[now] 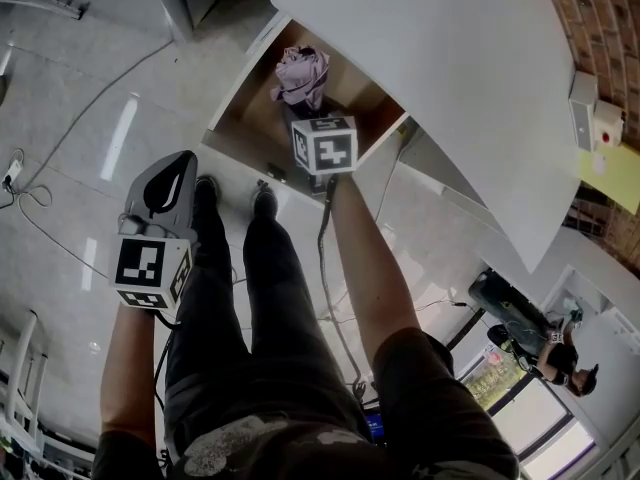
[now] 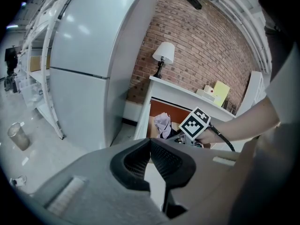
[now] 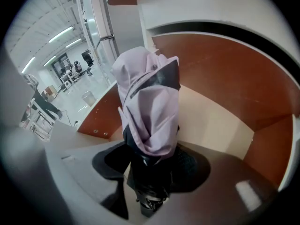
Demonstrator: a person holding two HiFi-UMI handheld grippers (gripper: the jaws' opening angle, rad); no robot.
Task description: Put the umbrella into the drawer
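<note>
A folded lilac umbrella (image 1: 302,76) with a black lower part stands upright over the open drawer (image 1: 245,108), which has brown walls and a pale bottom. My right gripper (image 1: 312,118) is shut on its black lower end, under the marker cube. In the right gripper view the umbrella (image 3: 150,102) rises from between the jaws of the right gripper (image 3: 150,165), inside the drawer (image 3: 220,78). My left gripper (image 1: 180,163) hangs lower left, away from the drawer, shut and holding nothing. In the left gripper view its pads (image 2: 161,158) meet, and the umbrella (image 2: 162,122) shows beyond them.
A white cabinet top (image 1: 450,68) overhangs the drawer. The person's legs and shoes (image 1: 265,200) stand just in front of it. A tall white cabinet (image 2: 93,55), a lamp (image 2: 164,55), a brick wall, a cup on the floor (image 2: 18,136) and floor cables (image 1: 30,203) are nearby.
</note>
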